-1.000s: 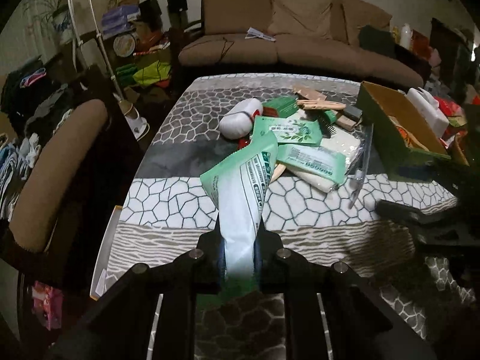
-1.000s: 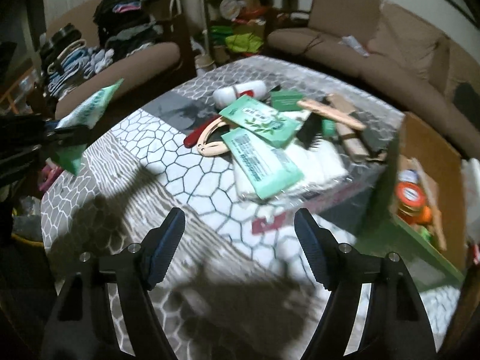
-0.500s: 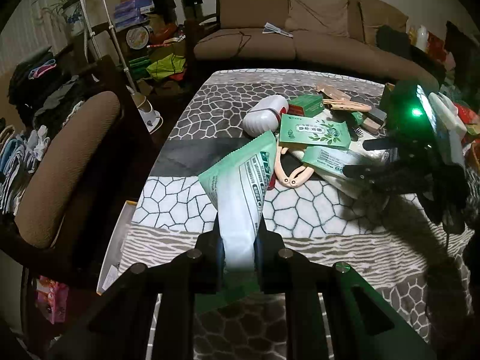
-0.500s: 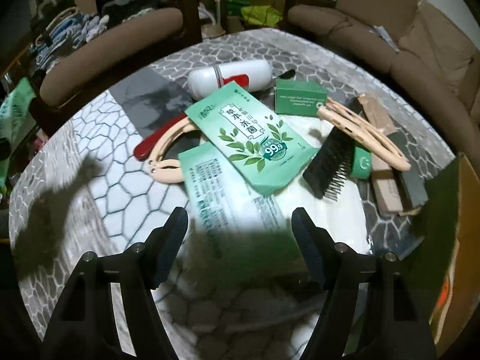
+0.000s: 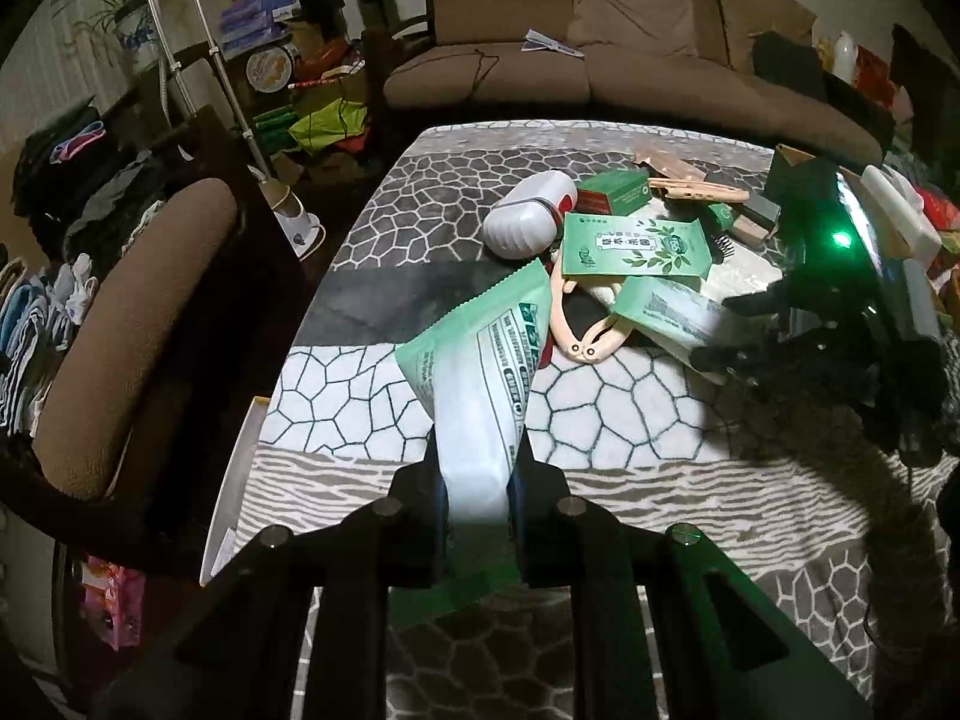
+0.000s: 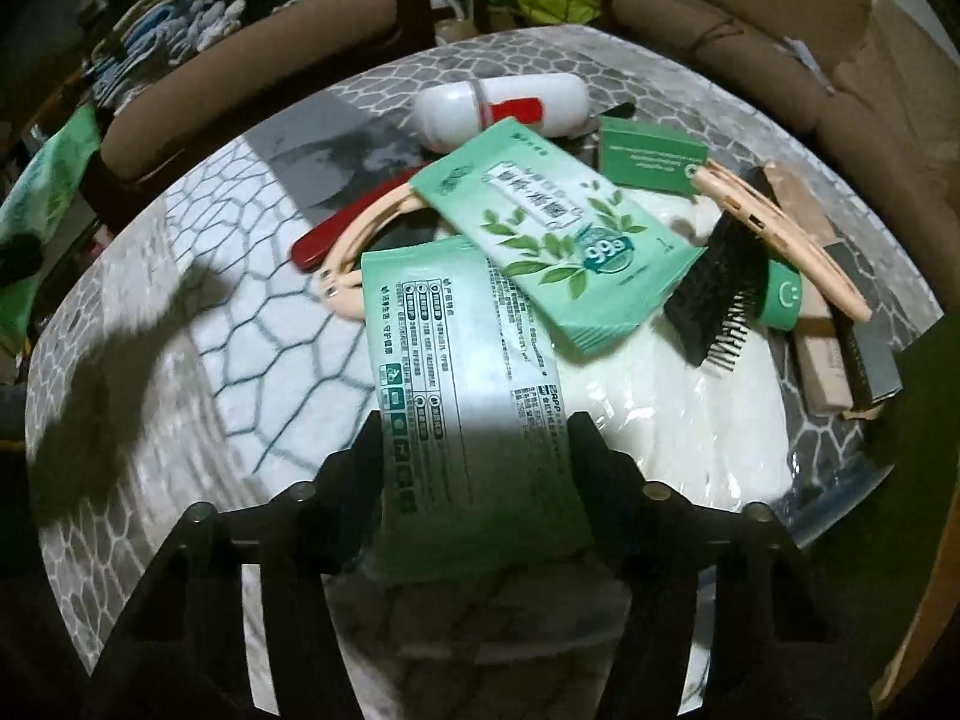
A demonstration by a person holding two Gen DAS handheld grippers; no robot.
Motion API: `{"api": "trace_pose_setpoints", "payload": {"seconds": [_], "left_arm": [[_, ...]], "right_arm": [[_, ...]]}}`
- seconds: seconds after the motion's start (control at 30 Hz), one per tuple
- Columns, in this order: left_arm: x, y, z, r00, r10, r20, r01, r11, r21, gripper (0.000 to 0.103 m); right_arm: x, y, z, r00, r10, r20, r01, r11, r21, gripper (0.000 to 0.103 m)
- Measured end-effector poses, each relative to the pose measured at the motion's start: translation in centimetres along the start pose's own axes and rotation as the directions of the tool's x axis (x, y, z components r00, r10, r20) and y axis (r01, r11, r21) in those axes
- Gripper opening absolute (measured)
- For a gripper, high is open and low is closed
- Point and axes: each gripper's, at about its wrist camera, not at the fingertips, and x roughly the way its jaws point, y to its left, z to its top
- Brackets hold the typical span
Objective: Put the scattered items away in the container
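My left gripper is shut on a green and white wipes pack and holds it above the near left part of the table. My right gripper is open, its fingers on either side of a second green wipes pack that lies on the pile. A third pack with a leaf print lies across it. The right gripper also shows in the left wrist view. The container is a cardboard box, only its dark edge shows at the right.
The pile also holds a white and red case, a green box, a black brush, beige tongs, a red-handled tool and a clear bag of white cloth. An armchair stands left of the table, a sofa behind.
My right gripper moved forward and down over the pile until its open fingers came around the second wipes pack. My left gripper kept its pack and shifted slightly left.
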Motion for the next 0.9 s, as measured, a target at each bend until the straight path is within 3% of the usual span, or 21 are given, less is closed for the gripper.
{"api": "trace_pose_setpoints", "payload": {"seconds": [0.13,0.47,0.6,0.7,0.8,0.9], "left_arm": [[-0.2,-0.3,0.1,1.0,-0.006,0.01,0.006,1.0,0.003,0.019],[-1.0,-2.9,0.2,0.998,-0.056,0.022,0.054,0.997,0.058,0.019],[-0.5,-5.0,0.0,0.993,-0.107,-0.04,0.11,0.989,0.097,0.019],[-1.2,-6.5,0.1,0.99,-0.141,-0.03,0.143,0.983,0.114,0.019],[-2.3,-8.4,0.0,0.981,-0.195,-0.006,0.194,0.968,0.161,0.019],[-3.5,-10.6,-0.6,0.947,-0.321,-0.033,0.319,0.917,0.241,0.019]], "right_arm": [[-2.6,1.0,-1.1,0.999,0.022,0.033,-0.022,1.0,0.007,0.043],[-13.3,3.5,-6.2,0.986,0.055,0.156,-0.07,0.993,0.091,0.042],[-16.6,4.6,-9.2,0.987,0.023,0.16,-0.045,0.989,0.137,0.042],[-18.2,4.5,-11.2,0.984,-0.015,0.176,-0.019,0.981,0.191,0.043],[-19.7,3.7,-13.3,0.981,-0.042,0.192,-0.008,0.967,0.253,0.044],[-21.7,3.3,-15.3,0.97,-0.076,0.233,0.002,0.952,0.306,0.05]]}}
